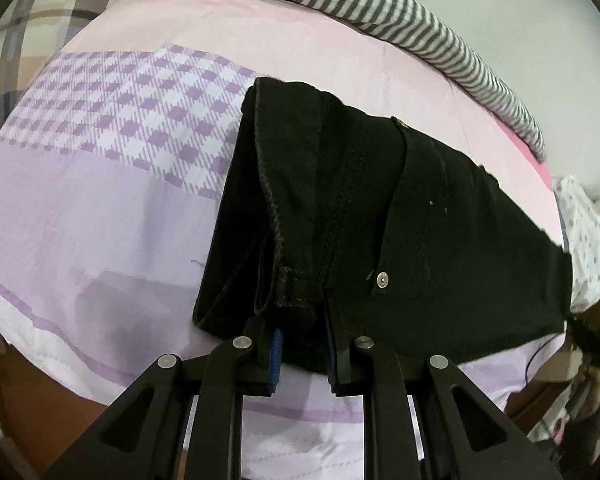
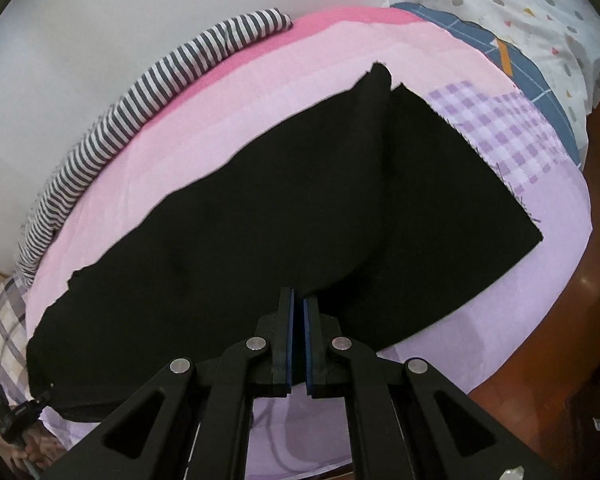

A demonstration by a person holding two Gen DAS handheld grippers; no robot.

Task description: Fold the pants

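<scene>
Left gripper [image 1: 302,354]: enters from the bottom centre of the left wrist view, fingers pointing up-frame. Blue-padded fingers [image 1: 276,360] stand moderately apart, with dark fabric bunched in the gap between them; both pads appear to press against it. Black linkage arms splay toward the lower corners.

Right gripper [image 2: 299,340]: enters from the bottom centre of the right wrist view. Blue-padded fingers [image 2: 287,344] are nearly together, parallel, with only a thin slit between them. Fingertips pinch a fold of dark fabric at mid-frame.
</scene>
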